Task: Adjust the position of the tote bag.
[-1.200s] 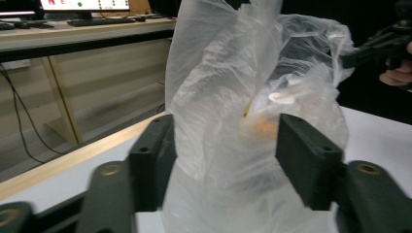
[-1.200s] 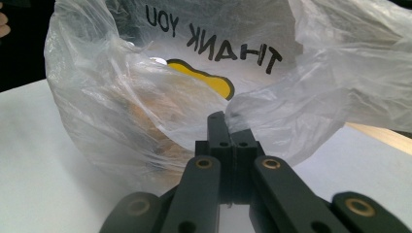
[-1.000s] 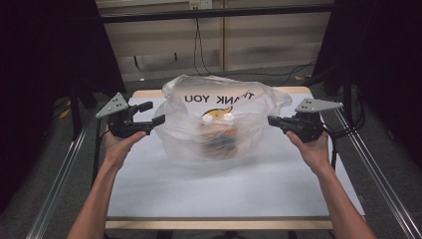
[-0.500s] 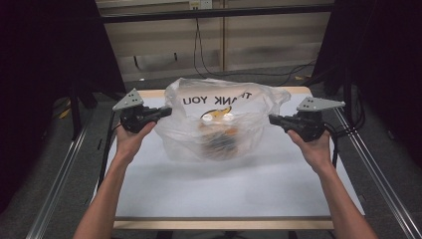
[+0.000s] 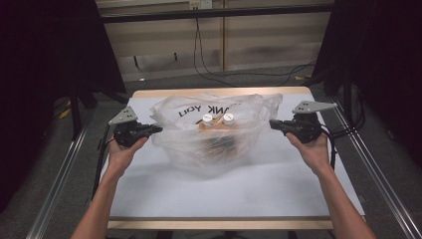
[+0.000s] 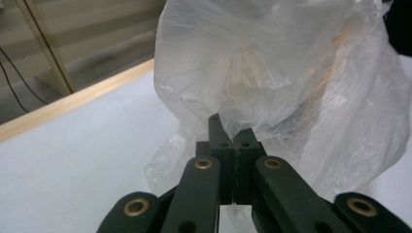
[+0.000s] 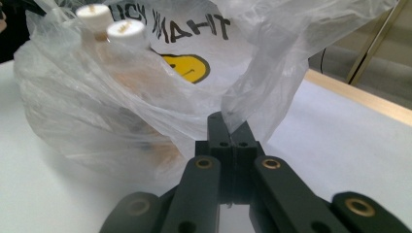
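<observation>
Now both grippers, left (image 5: 155,129) and right (image 5: 275,123), pinch the plastic bag (image 5: 214,132) (bottles (image 5: 217,119) inside); pull the rims apart evenly, avoiding tears.

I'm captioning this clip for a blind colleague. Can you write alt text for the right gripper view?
The right gripper is shut on a fold of a clear plastic bag printed with THANK YOU and a yellow smiley. Two white-capped bottles stand inside, on a white table.
</observation>
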Demonstrator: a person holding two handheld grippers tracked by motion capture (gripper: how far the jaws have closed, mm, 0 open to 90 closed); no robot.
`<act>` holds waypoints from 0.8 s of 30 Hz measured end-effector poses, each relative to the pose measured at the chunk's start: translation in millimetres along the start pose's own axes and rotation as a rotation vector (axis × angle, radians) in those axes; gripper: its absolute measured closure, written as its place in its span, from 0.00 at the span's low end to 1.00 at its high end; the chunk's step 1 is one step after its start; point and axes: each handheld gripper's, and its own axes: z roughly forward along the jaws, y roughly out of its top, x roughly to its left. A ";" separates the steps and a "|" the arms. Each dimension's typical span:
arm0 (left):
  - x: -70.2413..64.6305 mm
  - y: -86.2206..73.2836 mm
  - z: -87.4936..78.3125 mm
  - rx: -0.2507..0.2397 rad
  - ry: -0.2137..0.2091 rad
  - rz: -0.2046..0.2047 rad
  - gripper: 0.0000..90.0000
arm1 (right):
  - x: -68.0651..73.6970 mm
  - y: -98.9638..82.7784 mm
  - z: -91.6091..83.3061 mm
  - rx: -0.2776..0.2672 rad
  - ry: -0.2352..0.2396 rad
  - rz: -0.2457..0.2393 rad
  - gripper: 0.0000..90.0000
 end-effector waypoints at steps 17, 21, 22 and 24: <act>-5.4 -29.2 34.8 0.190 -0.012 0.033 1.00 | -15.5 -37.6 33.6 0.160 -0.014 0.028 1.00; -4.2 -37.3 39.6 0.237 -0.027 0.024 1.00 | -16.3 -45.4 37.8 0.192 -0.015 0.033 1.00; -4.7 -38.4 40.4 0.243 -0.022 0.025 1.00 | -16.2 -47.9 39.6 0.203 -0.013 0.029 1.00; -5.2 -41.4 42.1 0.262 -0.025 0.033 1.00 | -15.3 -51.0 41.7 0.224 -0.016 0.034 1.00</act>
